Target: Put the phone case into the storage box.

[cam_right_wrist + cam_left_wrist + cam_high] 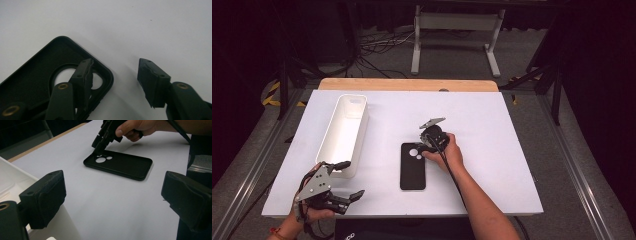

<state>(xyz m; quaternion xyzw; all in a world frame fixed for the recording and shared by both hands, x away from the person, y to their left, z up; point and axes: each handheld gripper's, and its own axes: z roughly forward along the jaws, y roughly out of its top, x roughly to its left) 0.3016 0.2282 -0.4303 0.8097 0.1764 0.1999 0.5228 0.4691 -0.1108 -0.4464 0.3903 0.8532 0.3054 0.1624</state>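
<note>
A white worktop (492,150) with a pale wooden strip (408,84) along its far edge stands on a grey floor (532,55). Beyond it, the white legs of another table (455,22) rise into darkness, with loose cables (377,47) on the floor to their left. Black curtains (597,60) close off both sides. Yellow-and-black tape (271,95) marks the floor at the left. Metal rails (242,185) flank the worktop.

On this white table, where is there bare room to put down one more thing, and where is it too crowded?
The widest bare patch lies right of the phone case, out to the table's right edge. A second strip runs along the far edge, right of the white bin. It is crowded at the case's camera-hole corner, where the right tool works, and at the near-left corner, where the left tool stands open by the bin.
</note>
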